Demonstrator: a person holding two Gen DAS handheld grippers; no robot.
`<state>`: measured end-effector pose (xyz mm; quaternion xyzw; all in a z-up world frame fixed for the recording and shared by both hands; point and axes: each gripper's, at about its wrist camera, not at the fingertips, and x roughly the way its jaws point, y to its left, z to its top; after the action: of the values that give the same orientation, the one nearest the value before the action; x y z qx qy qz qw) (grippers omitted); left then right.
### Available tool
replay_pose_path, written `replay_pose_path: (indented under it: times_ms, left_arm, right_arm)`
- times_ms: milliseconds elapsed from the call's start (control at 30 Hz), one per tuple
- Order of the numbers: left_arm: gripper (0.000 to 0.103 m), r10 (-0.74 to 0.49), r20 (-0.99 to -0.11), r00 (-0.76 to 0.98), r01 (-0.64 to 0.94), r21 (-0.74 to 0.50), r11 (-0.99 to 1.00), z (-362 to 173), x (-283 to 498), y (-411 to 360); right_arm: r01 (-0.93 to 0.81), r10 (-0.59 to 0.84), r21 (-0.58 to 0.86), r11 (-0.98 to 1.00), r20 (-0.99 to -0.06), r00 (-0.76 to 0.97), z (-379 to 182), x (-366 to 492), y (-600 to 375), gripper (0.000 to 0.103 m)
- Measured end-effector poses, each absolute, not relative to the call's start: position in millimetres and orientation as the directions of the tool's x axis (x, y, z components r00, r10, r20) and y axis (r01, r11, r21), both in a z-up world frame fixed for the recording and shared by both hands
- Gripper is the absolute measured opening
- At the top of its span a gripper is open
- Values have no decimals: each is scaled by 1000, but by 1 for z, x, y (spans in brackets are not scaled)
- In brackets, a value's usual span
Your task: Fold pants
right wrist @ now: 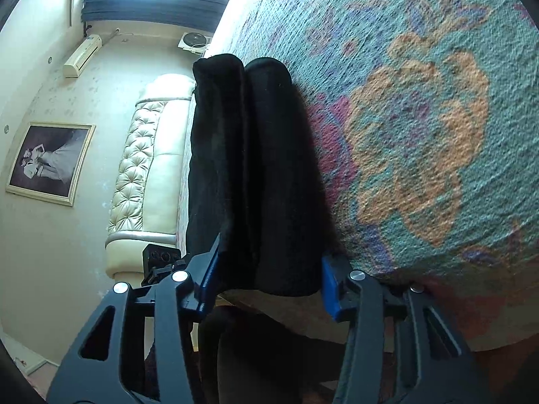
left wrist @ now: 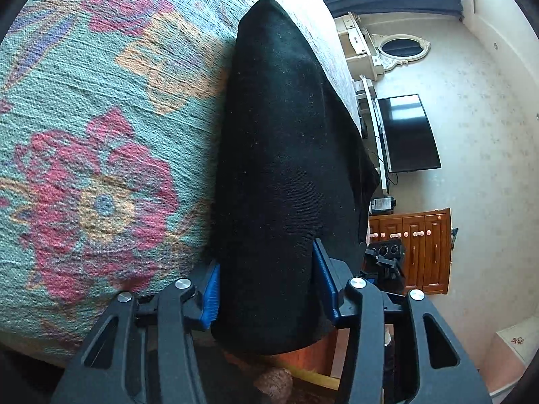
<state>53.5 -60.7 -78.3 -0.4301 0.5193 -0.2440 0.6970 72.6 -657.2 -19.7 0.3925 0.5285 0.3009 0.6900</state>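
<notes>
Closest in the left wrist view, the left gripper [left wrist: 266,289] is partly closed around the black pants [left wrist: 283,155]. Its blue pads [left wrist: 210,294] press against both sides of a thick folded bundle of the cloth, so it has hold of that end. The near end of the bundle bulges out past the pads toward the camera.

In the right wrist view, the right gripper [right wrist: 267,282] is likewise partly closed, its blue pads [right wrist: 328,286] set against the sides of the pants [right wrist: 256,175]. Here the cloth shows as two rolled layers lying side by side, and both sit between the fingers.

The pants lie along the edge of a bed, on a teal bedspread [left wrist: 101,118] woven with red, orange and purple flowers. The dark bundle stretches away from each gripper across this cover.

Farther off in the left view stand a wooden cabinet [left wrist: 421,252], a dark television [left wrist: 407,134] and an oval mirror [left wrist: 402,48] against a pale wall. Farther off in the right view are a cream tufted headboard [right wrist: 141,168], a framed picture [right wrist: 49,161] and an air conditioner [right wrist: 82,55] below a bright window.
</notes>
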Motion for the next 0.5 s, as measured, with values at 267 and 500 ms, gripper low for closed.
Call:
replay_pose_path:
  times_ms: [267, 500]
  left_arm:
    - [32, -742, -531, 410, -73, -829, 554, -60, 59, -53]
    - [31, -715, -532, 453, -99, -828, 552, -61, 65, -32]
  right_arm:
    - [-32, 808, 839, 543, -512, 293, -5, 82, -627, 39]
    - [-84, 813, 834, 546, -502, 296, 6, 98, -594, 37]
